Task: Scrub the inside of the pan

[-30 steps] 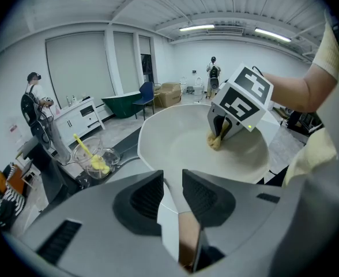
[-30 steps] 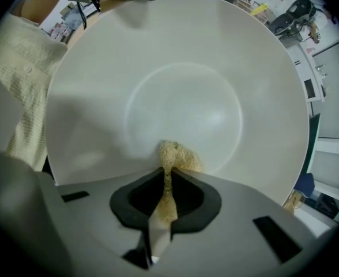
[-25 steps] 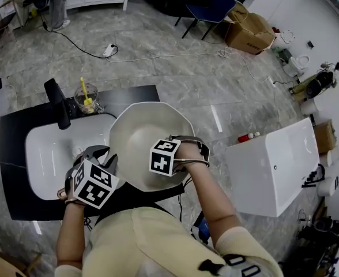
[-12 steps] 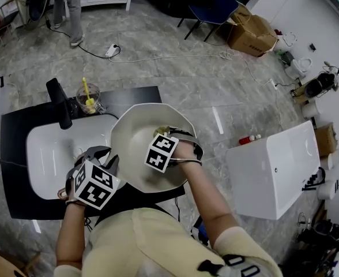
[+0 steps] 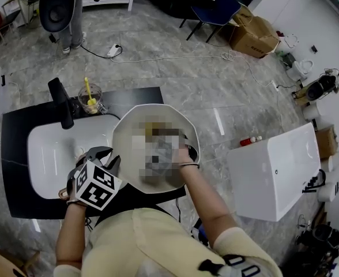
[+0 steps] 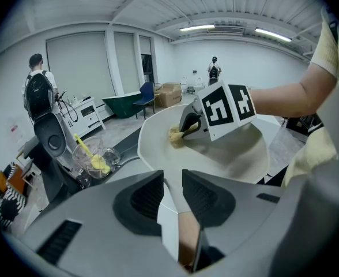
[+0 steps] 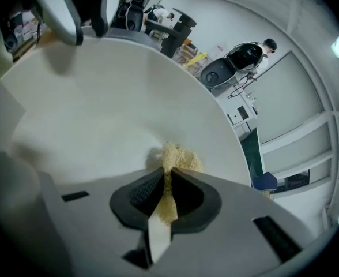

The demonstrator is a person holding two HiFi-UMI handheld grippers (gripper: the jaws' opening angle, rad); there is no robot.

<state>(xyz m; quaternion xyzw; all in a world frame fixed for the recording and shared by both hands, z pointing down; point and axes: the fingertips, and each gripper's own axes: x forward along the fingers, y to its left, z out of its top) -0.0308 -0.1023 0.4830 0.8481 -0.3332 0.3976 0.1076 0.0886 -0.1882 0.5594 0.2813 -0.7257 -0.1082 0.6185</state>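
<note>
A cream pan (image 5: 125, 133) is held tilted over the black counter beside the sink. My left gripper (image 5: 98, 153) is at its near-left edge, shut on the pan's handle (image 6: 170, 203). My right gripper (image 7: 166, 175) is inside the pan, shut on a yellow sponge (image 7: 179, 154) that presses on the pan's inner wall (image 7: 100, 108) near the far side. The left gripper view shows the right gripper (image 6: 188, 126) and the sponge (image 6: 175, 135) low in the bowl. In the head view a mosaic patch covers the right gripper.
A white sink (image 5: 48, 152) with a black faucet (image 5: 60, 104) lies left of the pan. A glass cup (image 5: 90, 99) with a yellow brush stands behind it. A white cabinet (image 5: 273, 166) is at the right. A person (image 5: 60, 10) stands far back.
My right gripper has slid the sponge from the pan's near side up toward its far rim. The left gripper and the pan have barely moved.
</note>
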